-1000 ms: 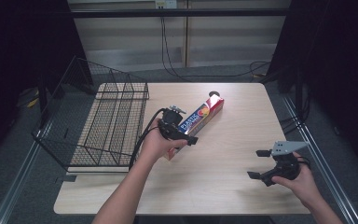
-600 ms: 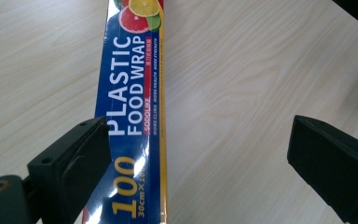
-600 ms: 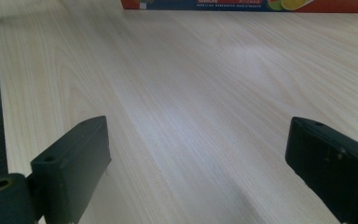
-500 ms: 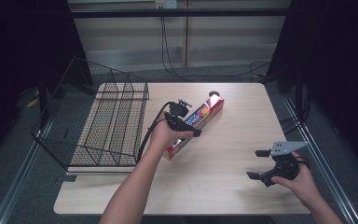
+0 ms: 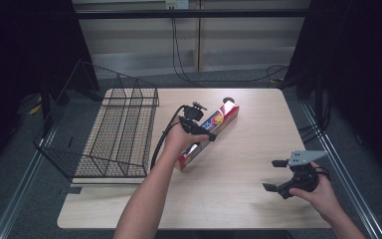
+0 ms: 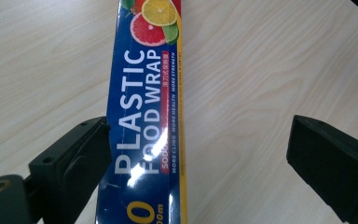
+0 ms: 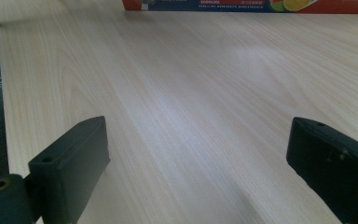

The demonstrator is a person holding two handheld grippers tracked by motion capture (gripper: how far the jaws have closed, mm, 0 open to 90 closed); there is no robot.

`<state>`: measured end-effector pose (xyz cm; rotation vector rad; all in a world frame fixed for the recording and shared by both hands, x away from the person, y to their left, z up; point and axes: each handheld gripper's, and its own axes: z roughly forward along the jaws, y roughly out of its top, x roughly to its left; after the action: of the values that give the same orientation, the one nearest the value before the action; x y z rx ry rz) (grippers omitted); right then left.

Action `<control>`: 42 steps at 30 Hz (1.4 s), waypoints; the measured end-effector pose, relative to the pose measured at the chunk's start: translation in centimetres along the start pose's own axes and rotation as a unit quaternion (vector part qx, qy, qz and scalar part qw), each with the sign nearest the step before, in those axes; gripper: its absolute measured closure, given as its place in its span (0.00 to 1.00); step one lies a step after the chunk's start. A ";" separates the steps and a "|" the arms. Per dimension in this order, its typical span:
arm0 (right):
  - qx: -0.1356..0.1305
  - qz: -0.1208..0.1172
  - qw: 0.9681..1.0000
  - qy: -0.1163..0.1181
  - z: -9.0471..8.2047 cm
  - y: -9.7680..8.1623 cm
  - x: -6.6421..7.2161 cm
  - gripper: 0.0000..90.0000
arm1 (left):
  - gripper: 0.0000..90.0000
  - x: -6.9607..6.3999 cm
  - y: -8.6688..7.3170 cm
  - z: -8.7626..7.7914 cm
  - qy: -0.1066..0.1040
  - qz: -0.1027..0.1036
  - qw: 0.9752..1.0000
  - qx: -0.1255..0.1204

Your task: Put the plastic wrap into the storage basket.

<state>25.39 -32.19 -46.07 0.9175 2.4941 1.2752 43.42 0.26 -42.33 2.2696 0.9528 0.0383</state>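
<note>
A long box of plastic food wrap (image 5: 222,118) lies slantwise on the wooden table (image 5: 258,149), blue on top with red sides and fruit pictures. My left gripper (image 5: 197,123) hovers over the middle of the box, open. In the left gripper view the box (image 6: 149,116) runs up between the jaws, close against the left one, with bare table between it and the right one. My right gripper (image 5: 278,175) is open over bare wood near the front right corner. The right gripper view has the box (image 7: 242,4) far off along the top edge.
A black wire basket (image 5: 114,134) with one side folded outward stands on the left part of the table and overhangs its left edge. Cables (image 5: 179,45) trail on the floor behind the table. Dark curtains flank both sides.
My left gripper has moved forward and a little right, from the near end of the box to over its middle. The right gripper has stayed in place.
</note>
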 end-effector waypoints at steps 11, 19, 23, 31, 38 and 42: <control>0.002 -0.001 1.000 -0.001 0.1 0.0 -0.1 0.06 | 0.08 0.9 0.7 1.6 0.010 -0.010 1.000 0.018; -0.001 -0.005 1.000 0.002 0.1 0.0 -0.1 0.06 | 0.11 0.9 1.1 2.4 0.015 -0.014 1.000 0.024; -0.004 -0.005 1.000 0.004 0.0 0.0 -0.1 0.06 | 0.19 1.1 1.1 2.6 0.020 -0.011 1.000 0.016; -0.008 -0.003 1.000 0.005 -0.1 0.1 -0.2 0.06 | 0.26 1.1 1.4 3.0 0.015 0.013 1.000 0.004; -0.009 -0.002 1.000 0.005 -0.1 0.1 -0.3 0.06 | 0.28 1.1 1.6 3.2 0.013 0.012 1.000 0.004; -0.010 -0.001 1.000 0.009 -0.1 0.1 -0.3 0.06 | 0.28 1.2 1.8 3.3 0.013 0.010 1.000 0.003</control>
<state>25.64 -32.35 -45.93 0.9025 2.4894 1.3111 46.32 -1.72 -44.10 2.2893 0.9433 0.0738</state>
